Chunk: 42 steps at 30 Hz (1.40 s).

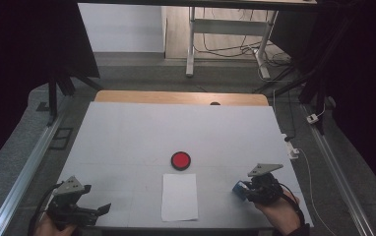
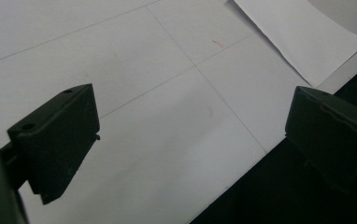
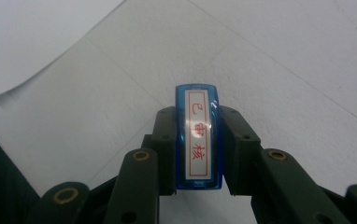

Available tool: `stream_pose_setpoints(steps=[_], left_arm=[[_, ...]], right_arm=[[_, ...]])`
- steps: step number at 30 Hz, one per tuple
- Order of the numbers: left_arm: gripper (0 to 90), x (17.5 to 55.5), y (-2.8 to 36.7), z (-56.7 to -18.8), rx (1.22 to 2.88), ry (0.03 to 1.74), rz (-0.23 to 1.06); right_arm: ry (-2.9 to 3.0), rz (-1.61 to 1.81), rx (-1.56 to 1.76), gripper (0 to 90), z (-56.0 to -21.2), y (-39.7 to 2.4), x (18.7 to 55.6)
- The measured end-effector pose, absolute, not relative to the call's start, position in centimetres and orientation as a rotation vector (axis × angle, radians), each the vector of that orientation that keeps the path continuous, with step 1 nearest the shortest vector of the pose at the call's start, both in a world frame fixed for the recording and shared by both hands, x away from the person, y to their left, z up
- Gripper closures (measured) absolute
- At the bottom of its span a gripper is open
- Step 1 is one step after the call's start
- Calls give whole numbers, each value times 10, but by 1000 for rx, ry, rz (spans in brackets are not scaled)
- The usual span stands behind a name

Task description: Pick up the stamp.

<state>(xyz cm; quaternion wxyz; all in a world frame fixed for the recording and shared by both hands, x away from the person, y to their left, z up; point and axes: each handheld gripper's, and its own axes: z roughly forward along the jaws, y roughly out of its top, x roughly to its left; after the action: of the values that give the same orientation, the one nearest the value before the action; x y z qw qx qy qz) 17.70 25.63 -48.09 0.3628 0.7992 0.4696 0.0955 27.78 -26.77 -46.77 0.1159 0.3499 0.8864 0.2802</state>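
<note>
My right gripper (image 3: 197, 140) is shut on a blue stamp (image 3: 197, 135) with a white label bearing red characters; in the high view that stamp (image 1: 239, 189) shows at the table's front right, in the right gripper (image 1: 247, 189). A white sheet of paper (image 1: 179, 196) lies at the front middle, its corner (image 2: 303, 37) reaching into the left gripper view. A round red ink pad (image 1: 180, 160) in a black case sits just behind the sheet. My left gripper (image 1: 100, 210) hovers open at the front left corner; its jaws stand wide apart over the table edge (image 2: 190, 140), nothing between them.
The table (image 1: 127, 132) has a white cover with faint grid lines and a wooden strip at the far edge. Metal rails run along both sides on the floor. A desk frame (image 1: 225, 29) with cables stands beyond the table.
</note>
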Motion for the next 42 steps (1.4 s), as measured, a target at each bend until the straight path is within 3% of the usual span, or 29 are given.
stream_pose_setpoints(steps=[42], left_arm=[[32,179,257,-481,2062,1199,209]], right_arm=[[2667,1185,701,700,-433,-230,287]])
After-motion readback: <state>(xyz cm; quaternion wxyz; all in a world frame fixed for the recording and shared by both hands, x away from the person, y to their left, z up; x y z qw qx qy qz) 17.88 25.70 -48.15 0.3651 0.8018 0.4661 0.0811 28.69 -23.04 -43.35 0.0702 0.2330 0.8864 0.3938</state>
